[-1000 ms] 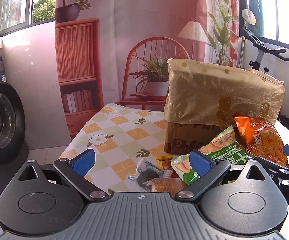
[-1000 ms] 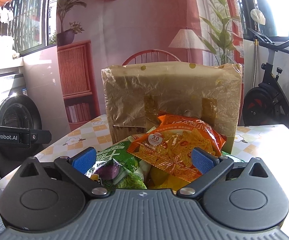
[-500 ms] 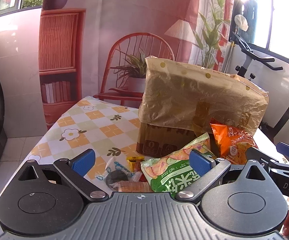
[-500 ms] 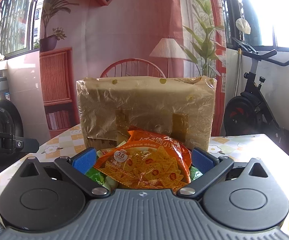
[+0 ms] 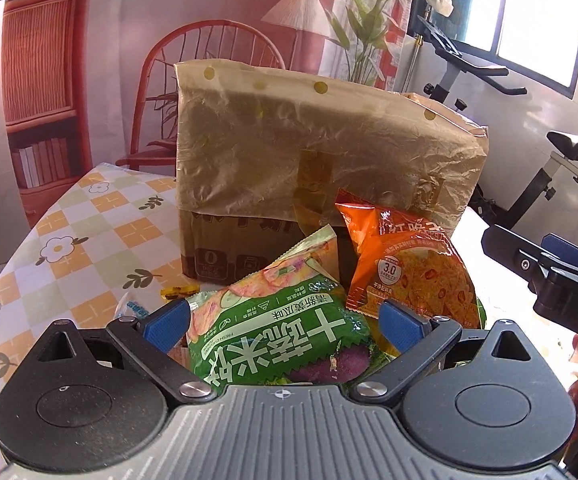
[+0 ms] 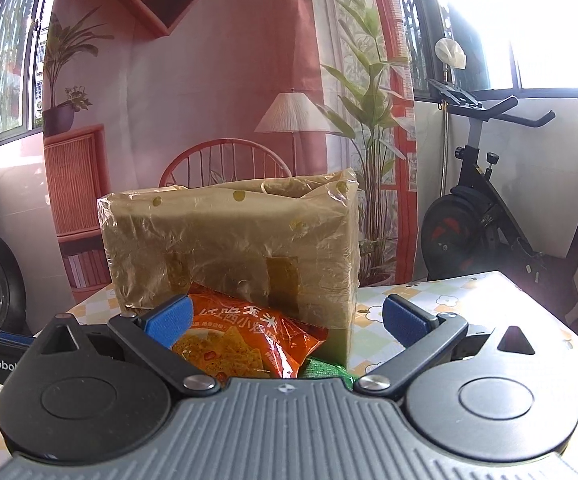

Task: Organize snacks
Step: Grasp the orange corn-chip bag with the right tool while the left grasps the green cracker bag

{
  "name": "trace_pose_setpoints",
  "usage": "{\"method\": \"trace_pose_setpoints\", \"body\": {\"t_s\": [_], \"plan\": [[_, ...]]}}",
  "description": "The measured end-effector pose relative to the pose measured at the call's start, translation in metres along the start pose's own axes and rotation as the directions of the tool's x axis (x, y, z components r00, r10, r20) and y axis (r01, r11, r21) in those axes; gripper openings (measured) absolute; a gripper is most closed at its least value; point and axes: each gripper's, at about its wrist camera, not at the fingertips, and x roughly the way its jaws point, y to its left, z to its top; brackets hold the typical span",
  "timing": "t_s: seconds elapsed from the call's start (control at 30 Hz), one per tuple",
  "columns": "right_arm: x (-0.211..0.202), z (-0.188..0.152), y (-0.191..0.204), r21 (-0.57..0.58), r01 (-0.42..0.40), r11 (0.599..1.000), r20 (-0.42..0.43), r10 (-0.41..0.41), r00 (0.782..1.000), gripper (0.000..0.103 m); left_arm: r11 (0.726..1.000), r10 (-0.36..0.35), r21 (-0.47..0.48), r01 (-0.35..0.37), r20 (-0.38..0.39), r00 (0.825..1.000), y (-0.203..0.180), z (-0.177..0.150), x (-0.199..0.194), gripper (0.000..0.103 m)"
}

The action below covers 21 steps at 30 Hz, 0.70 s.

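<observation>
Green bag (image 5: 277,344) lies between your spread left claw (image 5: 285,324), long axis toward 1 o'clock; orange bag (image 6: 245,340) sits at 11 before your spread right claw (image 6: 285,318)

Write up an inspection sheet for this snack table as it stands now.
Surface: checked floral tablecloth, bare at the left.
Job's things: green snack bag lies between the left gripper's fingers; orange chip bag leans beside it; plastic-lined cardboard box stands behind both, its top open.
Clutter: small wrapped sweets near the box's foot.
Grippers: left gripper open; right gripper open, over the orange bag.
Cables: nothing seen.
Surroundings: exercise bike, printed room backdrop.
</observation>
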Motion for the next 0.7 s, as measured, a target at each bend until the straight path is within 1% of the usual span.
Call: {"method": "trace_pose_setpoints", "body": {"t_s": [0.07,0.1,0.27,0.4,0.47,0.53,0.63,0.7], "plan": [[0.001,-0.001,-0.001,0.005,-0.004,1.0,-0.002,0.004,1.0,0.103,0.999,0.035,0.019,-0.035,-0.018,0.999,-0.005,-0.001,0.007,0.101],[0.001,-0.001,-0.002,0.007,-0.007,1.0,-0.003,0.007,1.0,0.103,0.999,0.039,0.017,-0.039,-0.024,0.999,-0.005,-0.002,0.01,0.102],[-0.002,-0.005,-0.003,0.009,-0.023,1.0,0.002,0.023,1.0,0.103,0.998,-0.016,-0.068,0.014,-0.042,0.999,0.01,-0.008,0.008,0.102],[-0.001,-0.005,-0.004,0.018,-0.029,0.999,-0.001,0.029,1.0,0.103,0.993,-0.068,-0.099,0.063,-0.044,0.997,0.02,-0.015,0.009,0.103],[0.0,-0.005,-0.004,0.019,-0.03,0.999,-0.006,0.03,1.0,0.103,0.993,-0.084,-0.09,0.079,-0.05,0.995,0.025,-0.02,0.009,0.103],[0.001,-0.006,-0.004,0.021,-0.034,0.999,-0.009,0.034,0.999,0.103,0.994,-0.091,-0.058,0.088,-0.044,0.995,0.027,-0.026,0.006,0.103],[0.002,-0.006,-0.003,0.02,-0.041,0.999,-0.016,0.041,0.999,0.103,0.996,-0.092,-0.016,0.091,-0.041,0.995,0.029,-0.03,0.005,0.103],[0.004,-0.007,-0.001,0.018,-0.046,0.999,-0.022,0.046,0.999,0.103,0.996,-0.09,-0.004,0.09,-0.041,0.995,0.029,-0.032,0.006,0.103]]}}
